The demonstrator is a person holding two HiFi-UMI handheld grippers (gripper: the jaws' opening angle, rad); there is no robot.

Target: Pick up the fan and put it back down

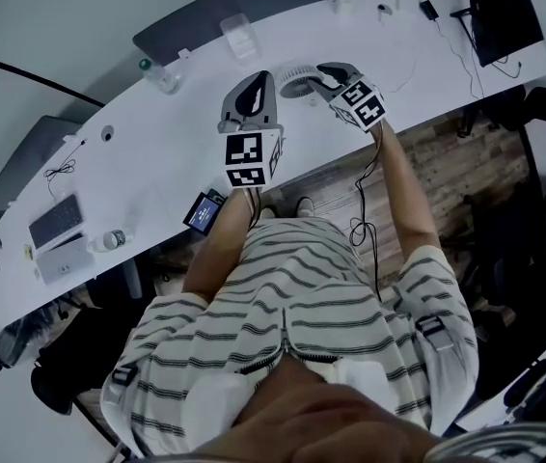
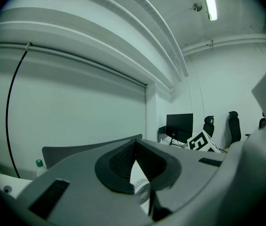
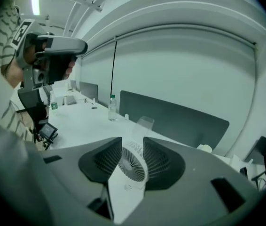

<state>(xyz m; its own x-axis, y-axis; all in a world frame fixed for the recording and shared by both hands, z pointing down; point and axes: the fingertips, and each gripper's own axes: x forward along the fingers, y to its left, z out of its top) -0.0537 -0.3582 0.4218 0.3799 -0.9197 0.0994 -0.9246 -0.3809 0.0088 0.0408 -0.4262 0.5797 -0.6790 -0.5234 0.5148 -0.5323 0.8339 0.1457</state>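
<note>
The small white fan point(image 1: 295, 80) stands on the table point(image 1: 157, 167) just ahead of the right gripper point(image 1: 323, 80), the nearer one, framed between its half-parted jaws without being pressed, while the left gripper point(image 1: 253, 87) hangs beside it, jaws together and empty

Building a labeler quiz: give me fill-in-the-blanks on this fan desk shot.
1. The right gripper points at the fan on the table with its jaws ___.
2. The left gripper has its jaws ___.
3. The bottle on the table has a ___ cap.
Missing words: open; shut; green.
</note>
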